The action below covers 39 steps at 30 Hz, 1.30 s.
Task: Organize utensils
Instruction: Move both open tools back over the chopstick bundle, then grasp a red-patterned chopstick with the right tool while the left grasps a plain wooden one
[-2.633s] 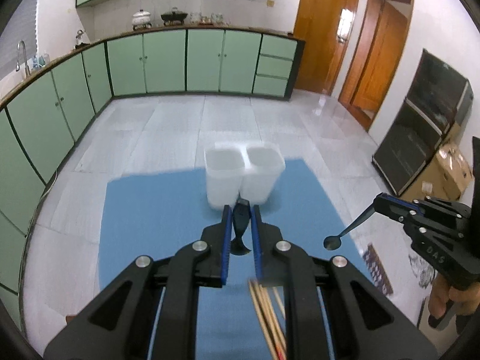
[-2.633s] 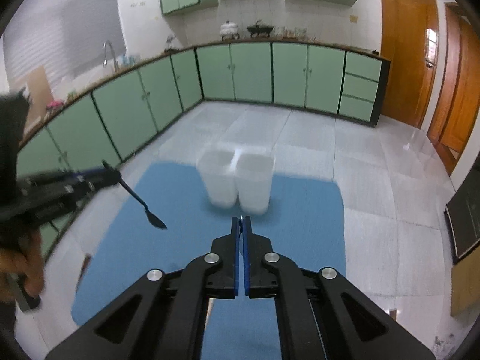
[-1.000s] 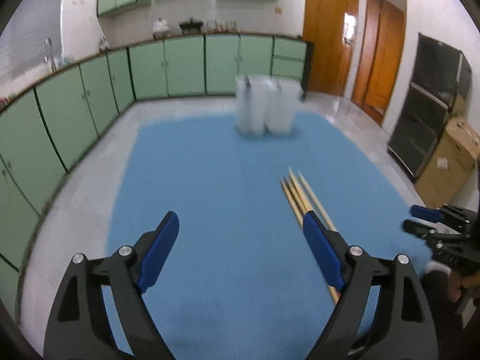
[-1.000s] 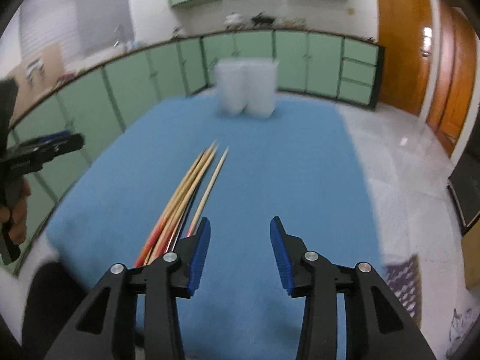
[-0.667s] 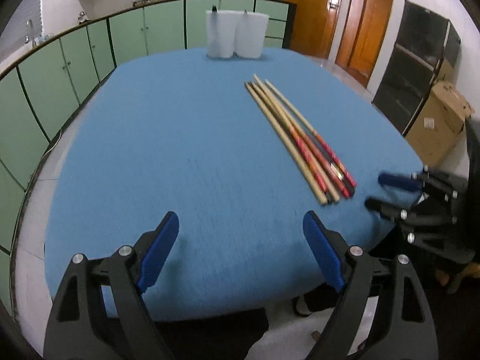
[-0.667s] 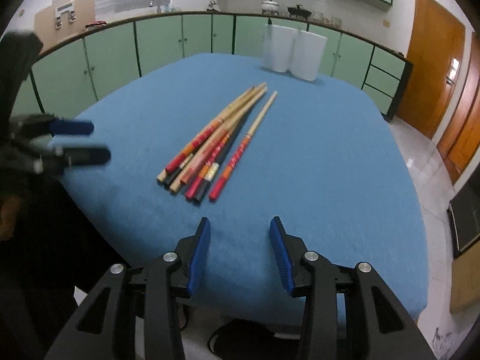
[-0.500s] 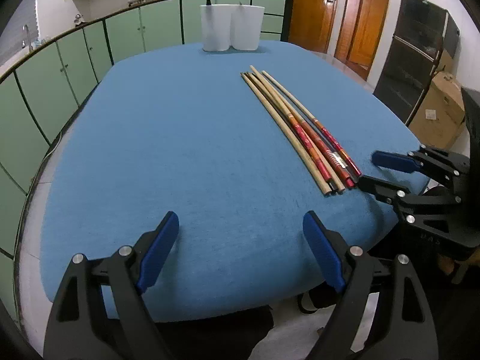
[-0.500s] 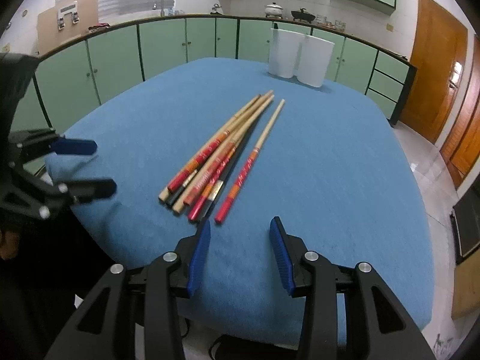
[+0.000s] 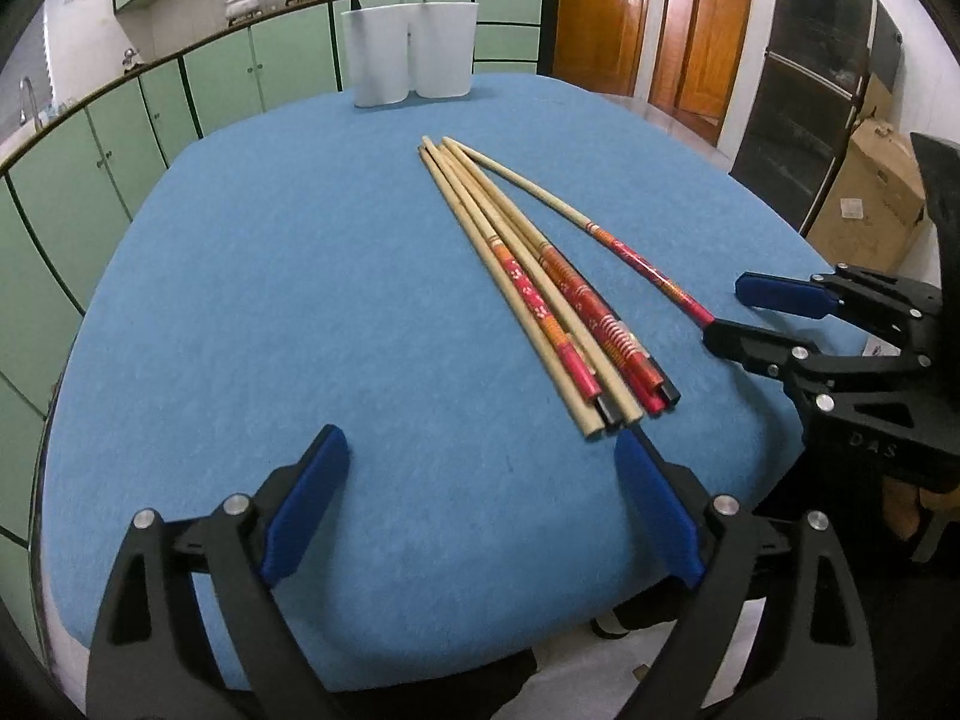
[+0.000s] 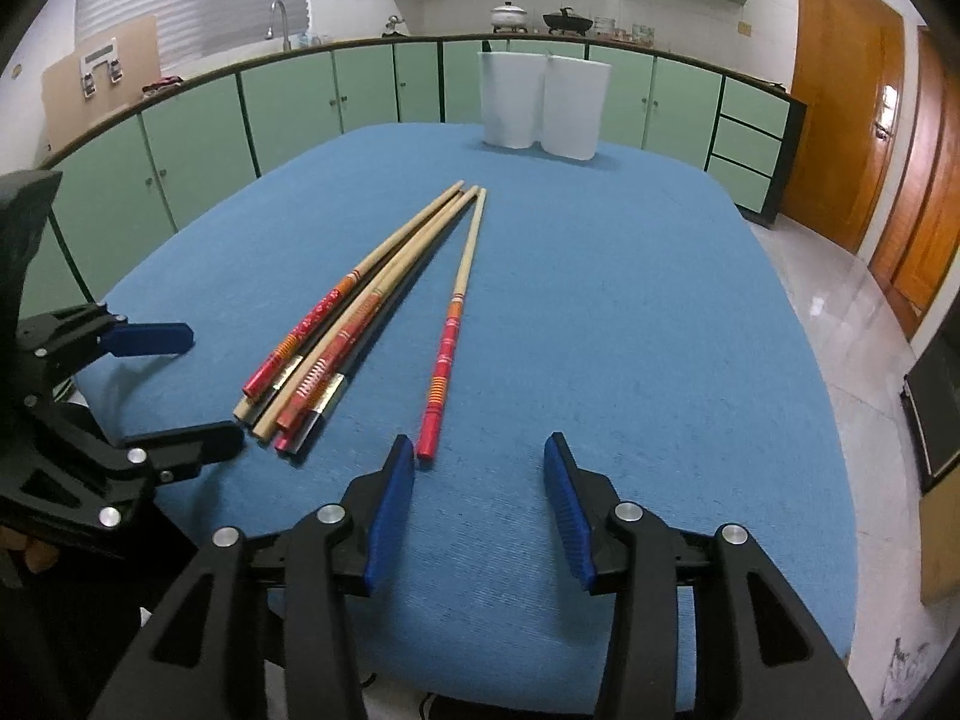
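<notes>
Both claws gaped empty at worktop (image 9: 252,276) near edge: left claw (image 9: 483,504), right claw (image 10: 479,489) beside stray chopstick (image 10: 451,324), likely next pick. Bundle (image 9: 540,294) fanned toward white bins (image 10: 543,105) opposite.

My left gripper (image 9: 480,504) hangs with jaws wide apart over the near edge of the blue tablecloth (image 9: 288,276). Just beyond its right finger lies the chopstick bundle (image 9: 540,300), one chopstick (image 9: 600,234) splayed rightward. Beyond the bundle stands the white twin holder (image 9: 411,51). Right of the bundle: my spread right gripper (image 9: 744,318).
</notes>
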Tool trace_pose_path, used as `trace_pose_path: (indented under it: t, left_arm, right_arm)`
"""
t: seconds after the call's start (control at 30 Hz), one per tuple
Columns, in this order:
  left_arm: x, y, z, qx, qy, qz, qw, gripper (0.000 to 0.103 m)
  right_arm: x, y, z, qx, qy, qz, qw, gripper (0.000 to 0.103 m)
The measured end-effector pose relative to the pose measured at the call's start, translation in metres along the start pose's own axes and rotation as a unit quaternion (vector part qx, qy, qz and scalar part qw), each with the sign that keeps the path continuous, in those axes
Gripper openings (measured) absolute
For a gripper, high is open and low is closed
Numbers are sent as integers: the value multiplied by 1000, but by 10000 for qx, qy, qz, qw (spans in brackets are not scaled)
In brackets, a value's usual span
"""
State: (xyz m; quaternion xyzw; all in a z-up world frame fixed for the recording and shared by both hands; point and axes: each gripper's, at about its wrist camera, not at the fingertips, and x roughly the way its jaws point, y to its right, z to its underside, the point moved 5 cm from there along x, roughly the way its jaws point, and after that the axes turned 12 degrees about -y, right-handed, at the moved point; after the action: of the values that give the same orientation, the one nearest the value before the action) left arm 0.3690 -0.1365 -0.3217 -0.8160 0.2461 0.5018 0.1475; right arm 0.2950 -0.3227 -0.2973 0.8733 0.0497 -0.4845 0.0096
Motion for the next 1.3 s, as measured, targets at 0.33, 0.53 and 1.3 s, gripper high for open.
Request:
trace_pose_path:
  t: [0.33,0.53,1.3]
  left_arm:
    - [-4,-3,3,-209,216,-145,9994,77]
    - [-4,-4,-5,-281,331,-80,9990,57]
    - [-3,-33,-11,-726,511,31,9960,28]
  right_arm:
    - [0,-7,-1,14,88,146,9999,45]
    - [4,-9,-6,219,126,276,9993,31]
    - [-1,8,4,717,99,427,9965,9]
